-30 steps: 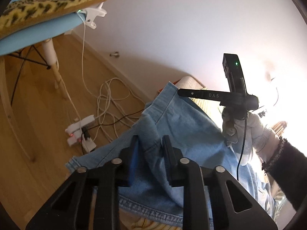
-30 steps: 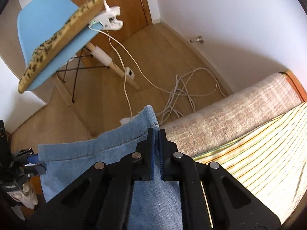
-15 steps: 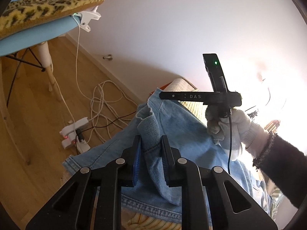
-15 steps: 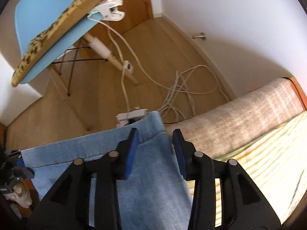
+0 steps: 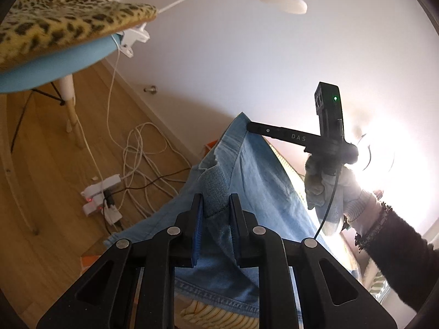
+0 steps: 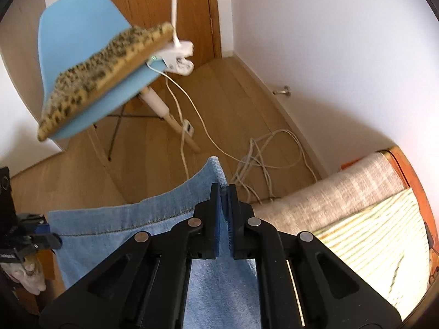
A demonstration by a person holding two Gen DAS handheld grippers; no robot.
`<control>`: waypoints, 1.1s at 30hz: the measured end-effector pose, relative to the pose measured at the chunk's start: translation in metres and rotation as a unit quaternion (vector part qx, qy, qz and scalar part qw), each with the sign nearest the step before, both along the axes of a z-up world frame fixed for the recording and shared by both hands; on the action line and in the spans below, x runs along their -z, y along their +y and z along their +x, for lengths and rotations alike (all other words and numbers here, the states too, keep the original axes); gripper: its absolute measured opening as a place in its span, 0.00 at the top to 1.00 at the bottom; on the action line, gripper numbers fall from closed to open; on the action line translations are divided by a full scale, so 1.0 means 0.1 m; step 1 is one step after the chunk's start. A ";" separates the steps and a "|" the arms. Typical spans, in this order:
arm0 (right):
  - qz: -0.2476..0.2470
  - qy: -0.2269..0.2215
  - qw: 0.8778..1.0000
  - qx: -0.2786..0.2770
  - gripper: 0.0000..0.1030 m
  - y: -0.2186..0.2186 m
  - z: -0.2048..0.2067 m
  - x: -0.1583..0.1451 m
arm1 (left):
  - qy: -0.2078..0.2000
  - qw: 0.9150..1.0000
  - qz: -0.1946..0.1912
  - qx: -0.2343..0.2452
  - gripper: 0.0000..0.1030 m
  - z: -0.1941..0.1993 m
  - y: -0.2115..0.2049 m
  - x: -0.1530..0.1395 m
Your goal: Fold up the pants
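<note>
Left wrist view: the left gripper pointed gently downward, jaws narrowly apart and pressed on a bunched fold of the light-blue denim pants. The right hand, gloved with a dark sleeve, held its own tool raised at the far edge of the cloth. The pants hung lifted between the two grippers, over a striped cover. Beyond lay a wooden floor, tangled white cables, a power strip, a white wall and a blue chair with a leopard-print cushion.

Right wrist view: the right gripper pointed steeply down, jaws all but closed, having just snapped shut on the pants' edge. Denim spread left to the left gripper at the frame edge. At right lay a beige mattress edge and the striped cover.
</note>
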State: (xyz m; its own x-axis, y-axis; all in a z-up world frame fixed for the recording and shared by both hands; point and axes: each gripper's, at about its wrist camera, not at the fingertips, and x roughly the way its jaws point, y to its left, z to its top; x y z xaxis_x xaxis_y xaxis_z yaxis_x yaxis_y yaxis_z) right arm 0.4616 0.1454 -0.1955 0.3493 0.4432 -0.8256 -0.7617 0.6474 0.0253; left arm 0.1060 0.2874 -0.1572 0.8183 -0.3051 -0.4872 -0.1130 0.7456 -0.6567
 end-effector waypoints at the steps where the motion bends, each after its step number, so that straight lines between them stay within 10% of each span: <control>1: -0.004 -0.003 1.000 -0.002 0.95 0.05 -0.01 0.02 | 0.000 1.000 -0.002 -0.004 0.84 -0.03 0.04 0.00; 13: -0.067 0.012 0.997 0.026 0.95 0.19 0.05 0.55 | 0.078 0.994 -0.016 -0.069 0.82 -0.16 0.34 0.32; 20: -0.062 0.001 0.997 0.042 0.84 0.12 0.04 0.38 | 0.089 0.992 -0.002 -0.088 0.82 -0.31 0.50 0.26; 24: -0.040 0.010 0.999 0.034 0.70 0.02 -0.10 0.22 | 0.096 0.993 -0.020 -0.059 0.54 -0.24 0.43 0.29; 33: -0.011 0.068 0.997 -0.043 0.70 -0.41 -0.88 -0.01 | 0.137 0.986 -0.089 -0.025 0.54 0.02 0.35 0.61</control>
